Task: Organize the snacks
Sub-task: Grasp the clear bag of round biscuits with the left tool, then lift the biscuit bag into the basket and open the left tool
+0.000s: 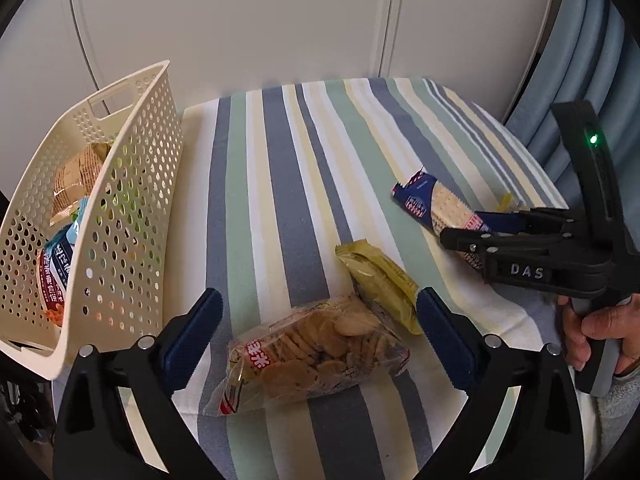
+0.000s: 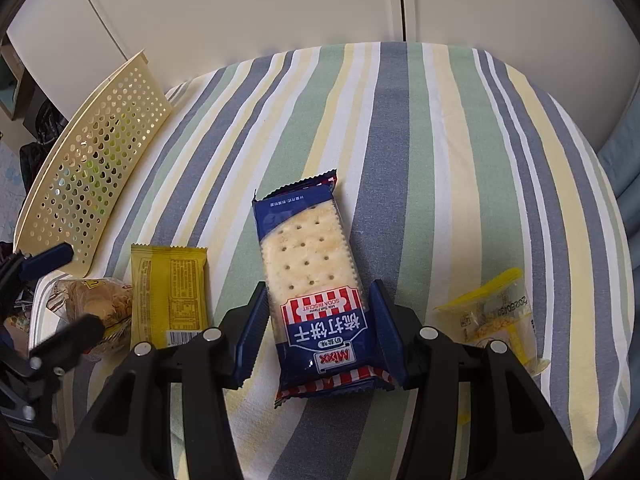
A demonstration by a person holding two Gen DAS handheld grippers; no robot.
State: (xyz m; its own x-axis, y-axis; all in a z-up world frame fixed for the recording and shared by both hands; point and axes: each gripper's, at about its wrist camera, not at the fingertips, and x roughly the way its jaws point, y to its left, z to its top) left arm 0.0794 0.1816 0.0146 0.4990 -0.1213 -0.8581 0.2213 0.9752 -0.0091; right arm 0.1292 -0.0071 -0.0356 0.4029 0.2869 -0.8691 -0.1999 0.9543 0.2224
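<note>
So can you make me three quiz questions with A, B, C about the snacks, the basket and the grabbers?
1. Where is the cream perforated plastic basket?
A left of the table
B right
C middle

2. How many snack packets lie on the striped tablecloth?
A two
B four
C six

3. The right gripper is:
A far from all packets
B astride the blue soda biscuit packet
C in the basket

Answers: A, it stands at the left edge; B, biscuit, yellow wrapper, cracker bag, clear yellow packet; B, a finger on each side.
</note>
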